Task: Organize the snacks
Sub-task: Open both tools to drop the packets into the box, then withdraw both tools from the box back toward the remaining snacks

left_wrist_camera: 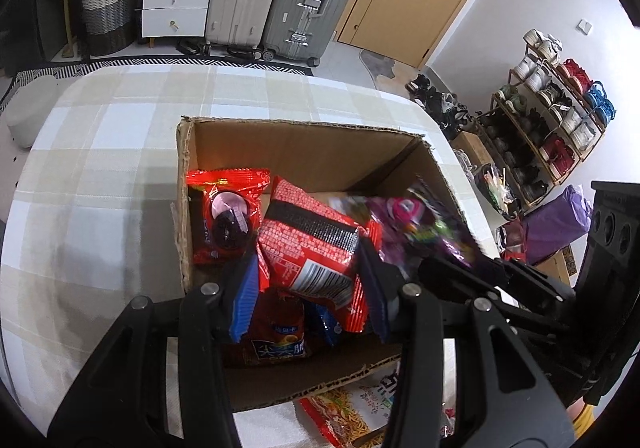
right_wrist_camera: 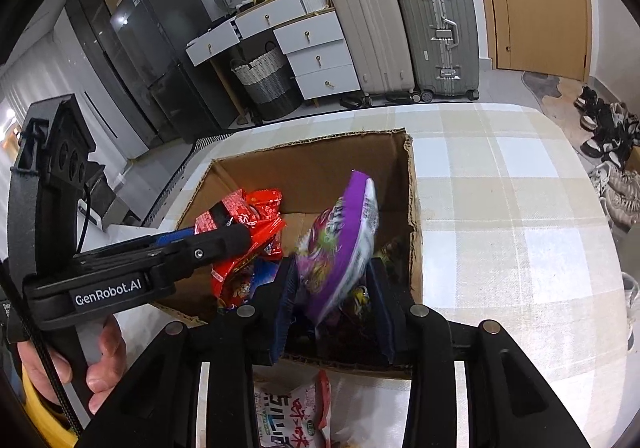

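Your left gripper (left_wrist_camera: 308, 280) hangs over the cardboard box (left_wrist_camera: 304, 152) on the checked counter (left_wrist_camera: 100, 152), its jaws clenched on a red snack packet (left_wrist_camera: 316, 244) held above the snacks already inside. At its 10 o'clock a red packet with a dark cake picture (left_wrist_camera: 228, 216) leans on the box's left wall. Your right gripper (right_wrist_camera: 336, 296), at 3 o'clock of the left one, has a blurred purple snack bag (right_wrist_camera: 340, 244) between its jaws; whether they pinch it or have let go, you cannot tell. A noodle packet (right_wrist_camera: 292, 420) lies on the counter at 6 o'clock of the box.
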The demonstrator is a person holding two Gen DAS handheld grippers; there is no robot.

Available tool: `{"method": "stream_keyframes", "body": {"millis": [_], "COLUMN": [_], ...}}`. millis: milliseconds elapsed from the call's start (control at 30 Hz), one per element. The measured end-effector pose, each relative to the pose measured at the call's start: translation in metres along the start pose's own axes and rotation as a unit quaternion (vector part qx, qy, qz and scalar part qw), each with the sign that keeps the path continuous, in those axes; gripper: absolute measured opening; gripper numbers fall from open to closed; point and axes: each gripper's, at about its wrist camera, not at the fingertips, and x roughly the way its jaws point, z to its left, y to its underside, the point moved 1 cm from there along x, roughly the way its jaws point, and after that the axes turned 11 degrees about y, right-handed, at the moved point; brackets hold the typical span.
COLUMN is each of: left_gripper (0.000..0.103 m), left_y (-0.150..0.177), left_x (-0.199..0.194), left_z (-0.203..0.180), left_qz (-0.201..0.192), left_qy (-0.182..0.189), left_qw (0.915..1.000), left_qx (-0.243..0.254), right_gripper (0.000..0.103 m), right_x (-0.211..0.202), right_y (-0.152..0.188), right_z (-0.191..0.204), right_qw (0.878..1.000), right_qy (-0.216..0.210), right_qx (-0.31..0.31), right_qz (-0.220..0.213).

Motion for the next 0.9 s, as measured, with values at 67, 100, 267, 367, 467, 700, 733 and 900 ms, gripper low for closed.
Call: {"method": "stream_keyframes", "body": {"millis": [67,100,267,367,467,700,733,900], "left_gripper": [0.043,0.043,0.054,0.066,0.076,0.079,0.079,0.082], "left_y": [0.001,0.001,0.004,0.006,0.008,0.016,0.019,0.039], "left_x": [-0.002,-0.003,-0.008,-0.014,-0.025,-0.057,-0.063,-0.099], "left_z": [0.002,0.002,0.0,-0.003,-0.005,-0.014,-0.016,-0.038], "left_qz": [-0.001,-0.001,0.001,-0.004,-0.013,-0.032,-0.034,-0.054], "left_qy": [0.001,0.002,-0.001,-0.004,-0.006,-0.016,-0.028,-0.032], "left_qw": [1.0,1.0,1.0,1.0,0.9999,0.9993,0.999,0.9979], "left_qx": [-0.002,-0.003,-0.002,0.0,-0.001,-0.012,-0.011,0.014], "right_gripper": [0.037,0.037,0.037,0.037,0.037,0.042,0.042,0.043], "right_x": [-0.001,-0.002,-0.008,-0.017,-0.027,-0.063,-0.07,-0.1], "right_y": [0.0,0.0,0.0,0.001,0.002,0.01,0.013,0.025], "right_z": [0.0,0.0,-0.002,-0.003,-0.006,-0.015,-0.016,-0.019], "right_qw": [1.0,1.0,1.0,1.0,1.0,0.998,0.997,0.996], "right_qy": [0.001,0.004,0.005,0.006,0.006,0.001,-0.001,0.001], "right_qx": [0.001,0.0,0.005,0.009,0.014,0.04,0.044,0.044], "right_qz": [-0.002,-0.004,-0.011,-0.016,-0.025,-0.051,-0.057,-0.072]}}
